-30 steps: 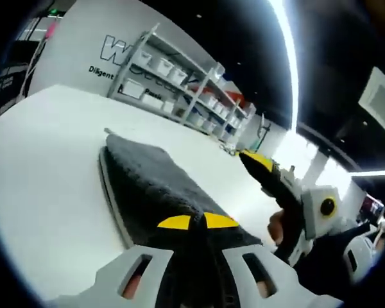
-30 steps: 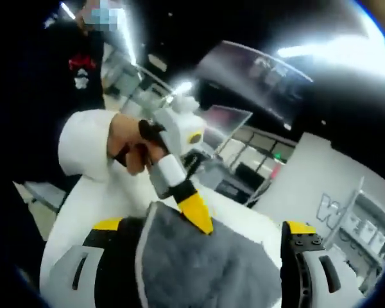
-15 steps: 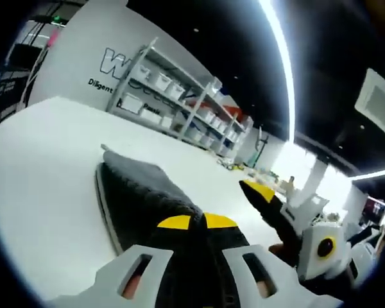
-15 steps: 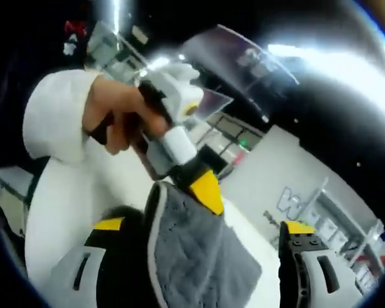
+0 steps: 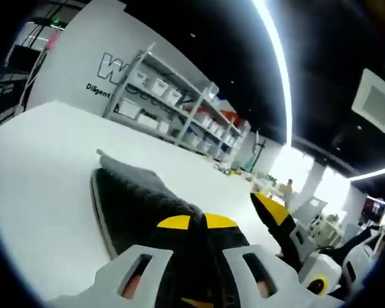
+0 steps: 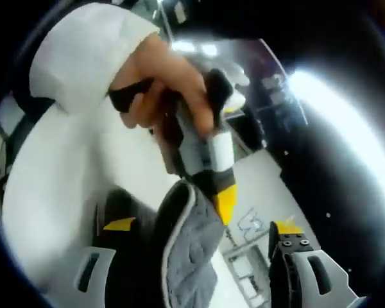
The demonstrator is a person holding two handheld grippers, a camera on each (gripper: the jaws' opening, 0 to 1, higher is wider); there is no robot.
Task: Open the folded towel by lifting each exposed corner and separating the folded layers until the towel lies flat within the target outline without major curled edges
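Towel [image 5: 138,205] of dark grey plush terry, edged with a paler grey binding, lies on the white table [image 5: 38,173] in the left gripper view, stretching from the centre toward 10 o'clock, where one corner sticks out flat. Its near end rises off the surface and runs between the yellow-tipped jaws of the left gripper [image 5: 197,222], which are pressed together on the cloth at 6 o'clock. At 4 o'clock the right gripper [image 5: 283,226] comes in, its yellow tip pointing toward 11 o'clock, apart from the towel in this view. In the right gripper view the towel [image 6: 189,256] hangs as a lighter grey, nubby fold with a pale piped edge curving from the centre down to 6 o'clock, lying between that gripper's two jaws, which stand wide apart with the fabric against the left one. Just above the fold, the left gripper [image 6: 226,200] pinches the towel's top edge, held by a person's hand [image 6: 160,83] in a white sleeve [image 6: 83,54] at 11 o'clock. Shelving [image 5: 179,106] with white bins lines the far wall at 12 o'clock.
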